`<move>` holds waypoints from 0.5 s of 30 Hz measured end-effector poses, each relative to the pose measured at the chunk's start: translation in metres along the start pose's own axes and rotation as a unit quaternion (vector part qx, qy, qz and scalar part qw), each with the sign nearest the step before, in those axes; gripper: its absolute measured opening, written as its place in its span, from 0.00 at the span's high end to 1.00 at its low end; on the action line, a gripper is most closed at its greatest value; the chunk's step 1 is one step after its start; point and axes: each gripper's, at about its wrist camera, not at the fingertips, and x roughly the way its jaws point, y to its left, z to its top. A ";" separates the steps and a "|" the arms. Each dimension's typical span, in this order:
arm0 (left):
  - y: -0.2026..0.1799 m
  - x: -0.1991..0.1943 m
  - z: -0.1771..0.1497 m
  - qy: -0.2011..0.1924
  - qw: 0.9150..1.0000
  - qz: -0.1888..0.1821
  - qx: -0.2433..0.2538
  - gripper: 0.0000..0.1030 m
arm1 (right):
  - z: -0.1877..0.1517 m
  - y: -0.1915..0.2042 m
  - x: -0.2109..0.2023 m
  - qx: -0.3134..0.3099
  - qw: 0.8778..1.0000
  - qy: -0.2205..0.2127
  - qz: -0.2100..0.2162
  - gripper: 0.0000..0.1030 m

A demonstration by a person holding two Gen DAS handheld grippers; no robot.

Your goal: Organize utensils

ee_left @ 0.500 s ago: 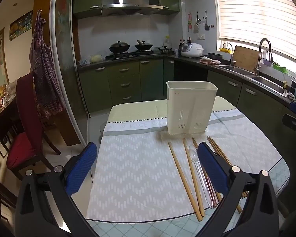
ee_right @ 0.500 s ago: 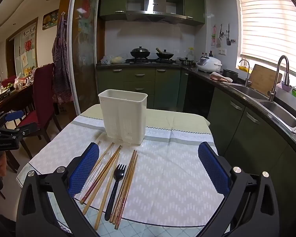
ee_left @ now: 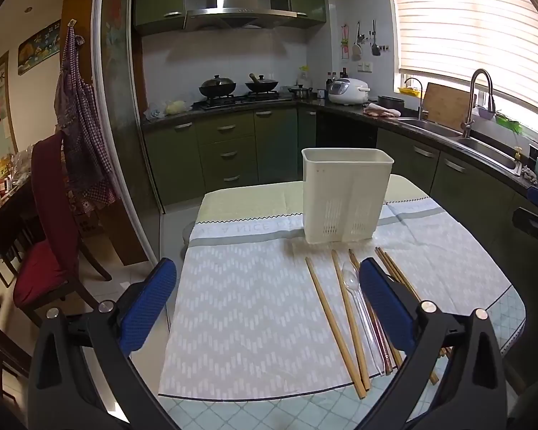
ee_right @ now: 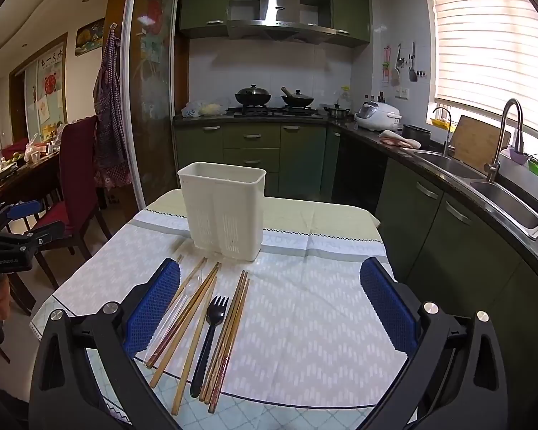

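Observation:
A white slotted utensil holder [ee_left: 346, 195] stands upright and empty on the cloth-covered table; it also shows in the right wrist view [ee_right: 223, 209]. In front of it lie several wooden chopsticks [ee_left: 335, 324] [ee_right: 229, 337], a clear plastic spoon [ee_left: 355, 295] [ee_right: 183, 304] and a black plastic fork [ee_right: 207, 340]. My left gripper [ee_left: 265, 304] is open and empty, above the table's near left part, left of the utensils. My right gripper [ee_right: 267, 308] is open and empty, above the cloth right of the utensils. Its left finger hides part of the spoon.
A grey patterned cloth [ee_left: 247, 308] covers the table. A red-cushioned chair [ee_left: 50, 236] stands at the left. Green kitchen cabinets [ee_right: 459, 247] and a sink [ee_right: 502, 200] run along the right. A stove with pans [ee_right: 272, 102] is at the back.

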 end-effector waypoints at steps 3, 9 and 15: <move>0.000 0.001 -0.001 0.001 1.000 -0.001 0.001 0.06 | 0.000 -0.002 -0.001 0.000 1.000 0.000 0.000 0.04; -0.001 0.002 -0.001 0.004 1.000 -0.003 0.002 0.06 | -0.001 -0.002 0.000 0.001 1.000 0.001 -0.001 0.04; -0.002 0.007 -0.004 0.007 1.000 -0.004 0.002 0.06 | -0.005 -0.003 0.002 -0.002 1.000 0.006 -0.001 0.04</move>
